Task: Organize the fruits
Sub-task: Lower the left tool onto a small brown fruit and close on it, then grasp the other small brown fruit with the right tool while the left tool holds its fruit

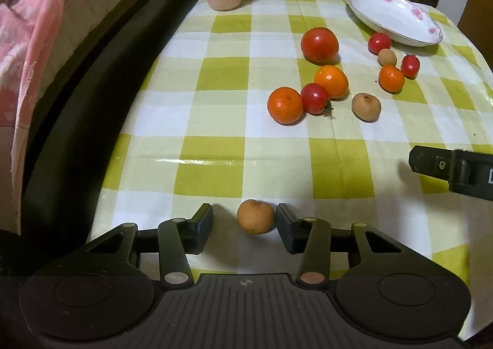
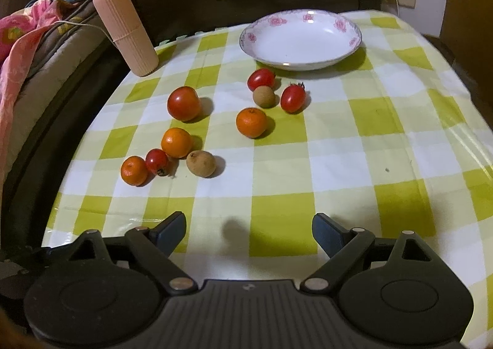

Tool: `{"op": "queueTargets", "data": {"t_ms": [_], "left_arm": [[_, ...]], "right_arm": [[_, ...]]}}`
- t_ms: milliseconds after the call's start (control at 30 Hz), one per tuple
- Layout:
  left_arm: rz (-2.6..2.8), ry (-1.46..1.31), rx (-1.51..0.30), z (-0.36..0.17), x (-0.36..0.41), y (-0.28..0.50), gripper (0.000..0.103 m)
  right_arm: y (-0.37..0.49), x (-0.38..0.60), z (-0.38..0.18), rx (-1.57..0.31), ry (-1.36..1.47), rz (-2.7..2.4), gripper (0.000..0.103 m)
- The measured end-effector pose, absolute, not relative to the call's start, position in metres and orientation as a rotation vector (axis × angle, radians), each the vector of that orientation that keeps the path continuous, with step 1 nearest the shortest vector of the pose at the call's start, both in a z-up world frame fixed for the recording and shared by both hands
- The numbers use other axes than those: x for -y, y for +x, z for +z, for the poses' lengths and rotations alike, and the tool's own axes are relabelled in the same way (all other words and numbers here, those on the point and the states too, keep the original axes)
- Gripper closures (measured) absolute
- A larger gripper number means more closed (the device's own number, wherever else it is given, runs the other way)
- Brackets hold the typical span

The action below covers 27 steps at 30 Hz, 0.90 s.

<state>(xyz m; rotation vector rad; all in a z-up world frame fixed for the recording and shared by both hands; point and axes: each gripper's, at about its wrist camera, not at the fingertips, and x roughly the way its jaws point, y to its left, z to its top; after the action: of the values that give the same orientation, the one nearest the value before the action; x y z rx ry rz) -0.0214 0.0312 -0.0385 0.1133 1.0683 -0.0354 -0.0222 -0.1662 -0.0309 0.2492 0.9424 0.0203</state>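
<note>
Brown longan [image 1: 256,217] sits between the left gripper's [image 1: 245,222] unclenched jaws, unseen by the right gripper's [image 2: 249,233] released jaws.

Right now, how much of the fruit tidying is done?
Nothing looks done yet: the flowered dish is bare. In hand: the left gripper has a brown longan between its jaws, one pad at it, the other apart. The right gripper is open with nothing in it. Left: the tomatoes, oranges and longans lying on the checked cloth.

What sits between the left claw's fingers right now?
One small brown fruit, close against the right finger, a gap to the left one. Left wrist view shows it.
</note>
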Motion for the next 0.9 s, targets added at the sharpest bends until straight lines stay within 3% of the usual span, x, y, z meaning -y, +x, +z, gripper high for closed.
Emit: {"op": "queueTargets", "data": {"t_ms": [133, 233, 300, 433, 900], "left_arm": [[-0.040, 0.112, -1.073, -0.039, -0.032, -0.022, 0.048], [-0.052, 0.109, -1.075, -0.038, -0.032, -0.023, 0.053], [-0.068, 0.091, -1.078, -0.037, -0.033, -0.023, 0.063], [-0.092, 0.081, -1.080, -0.036, -0.030, -0.020, 0.069], [-0.176, -0.002, -1.047, -0.022, -0.034, 0.008, 0.070]], "right_arm": [[-0.024, 0.170, -0.032, -0.942, 0.301, 0.035, 0.016], [-0.023, 0.168, -0.032, -0.923, 0.283, 0.036, 0.016], [-0.022, 0.168, -0.032, -0.919, 0.268, 0.037, 0.016], [-0.021, 0.171, -0.027, -0.878, 0.236, 0.025, 0.037], [0.014, 0.149, -0.025, -0.883, 0.061, 0.177, 0.037]]}}
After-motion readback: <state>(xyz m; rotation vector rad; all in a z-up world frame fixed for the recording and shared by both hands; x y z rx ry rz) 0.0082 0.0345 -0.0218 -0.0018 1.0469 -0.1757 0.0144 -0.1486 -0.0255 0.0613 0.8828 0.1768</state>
